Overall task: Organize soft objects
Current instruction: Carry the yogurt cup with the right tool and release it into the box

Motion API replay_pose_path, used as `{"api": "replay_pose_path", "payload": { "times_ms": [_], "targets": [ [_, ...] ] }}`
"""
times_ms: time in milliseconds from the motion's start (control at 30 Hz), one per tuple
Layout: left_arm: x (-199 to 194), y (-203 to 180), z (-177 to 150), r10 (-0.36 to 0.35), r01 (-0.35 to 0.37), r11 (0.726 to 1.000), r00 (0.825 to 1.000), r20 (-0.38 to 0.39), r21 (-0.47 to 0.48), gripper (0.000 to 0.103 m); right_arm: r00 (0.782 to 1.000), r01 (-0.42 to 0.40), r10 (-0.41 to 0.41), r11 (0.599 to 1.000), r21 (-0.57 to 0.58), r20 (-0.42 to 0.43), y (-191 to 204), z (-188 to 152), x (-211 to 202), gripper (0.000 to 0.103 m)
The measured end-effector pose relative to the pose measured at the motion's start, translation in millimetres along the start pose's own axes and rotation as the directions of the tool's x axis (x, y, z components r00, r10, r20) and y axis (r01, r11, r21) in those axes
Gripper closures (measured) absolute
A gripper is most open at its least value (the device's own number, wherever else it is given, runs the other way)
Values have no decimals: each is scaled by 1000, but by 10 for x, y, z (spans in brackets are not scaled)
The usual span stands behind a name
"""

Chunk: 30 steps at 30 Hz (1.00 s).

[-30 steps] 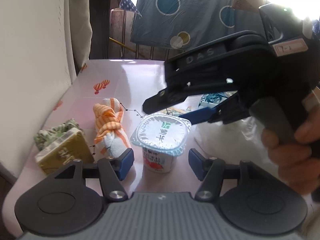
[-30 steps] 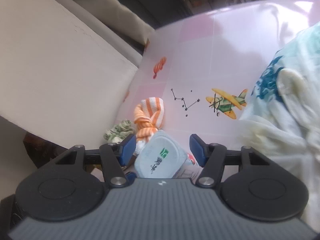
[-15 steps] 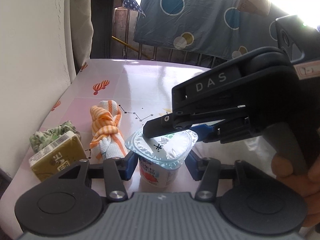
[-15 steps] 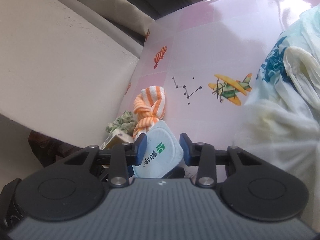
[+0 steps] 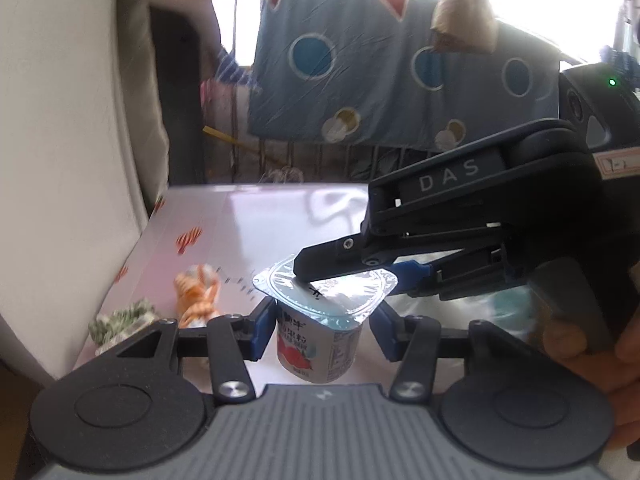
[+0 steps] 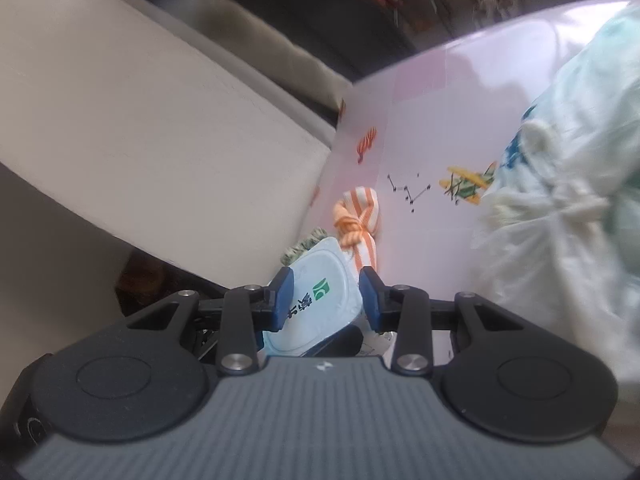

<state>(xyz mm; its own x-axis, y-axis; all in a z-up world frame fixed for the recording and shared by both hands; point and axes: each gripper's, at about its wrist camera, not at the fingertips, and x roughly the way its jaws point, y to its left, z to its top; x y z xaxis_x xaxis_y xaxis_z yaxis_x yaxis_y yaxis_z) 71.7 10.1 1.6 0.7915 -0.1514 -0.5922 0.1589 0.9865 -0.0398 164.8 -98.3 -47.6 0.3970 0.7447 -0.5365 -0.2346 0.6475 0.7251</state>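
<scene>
A yogurt cup (image 5: 320,344) with a foil lid (image 6: 316,300) hangs above the pink table (image 5: 260,232). My left gripper (image 5: 322,330) is shut on the cup's body from both sides. My right gripper (image 5: 352,276) comes in from the right and is shut on the lid's rim; in the right wrist view the lid sits between the pads of that gripper (image 6: 326,300). A knotted orange-striped cloth (image 5: 198,300) (image 6: 358,220) and a green patterned cloth (image 5: 120,318) (image 6: 304,246) lie on the table below, near its left edge.
A pale cushioned wall (image 5: 72,160) borders the table's left side. A white plastic bag (image 6: 560,220) fills the right part of the table. A person's hand (image 5: 592,344) holds the right gripper's handle. A blue dotted sheet (image 5: 400,88) hangs behind.
Both grippers closed on the yogurt cup and rose with it off the table. The cloths now look smaller and lower in both views.
</scene>
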Motion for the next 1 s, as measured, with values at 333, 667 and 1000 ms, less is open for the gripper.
{"api": "replay_pose_path", "payload": {
  "times_ms": [333,667,1000],
  "targets": [
    [-308,-1132,492,-152,131,970,984,91,207,50,973,44,-46,999,13,227,-122,13,-1573,68],
    [161,-2391,786,-386,399,884,917,-103,244,50,915,161,-214,971,177,342,-961,-150,-2894,67],
    [1131,-2659,617,-297,387,903,876,-380,186,50,967,120,-190,929,350,171,-1960,-75,-2435,65]
  ]
}}
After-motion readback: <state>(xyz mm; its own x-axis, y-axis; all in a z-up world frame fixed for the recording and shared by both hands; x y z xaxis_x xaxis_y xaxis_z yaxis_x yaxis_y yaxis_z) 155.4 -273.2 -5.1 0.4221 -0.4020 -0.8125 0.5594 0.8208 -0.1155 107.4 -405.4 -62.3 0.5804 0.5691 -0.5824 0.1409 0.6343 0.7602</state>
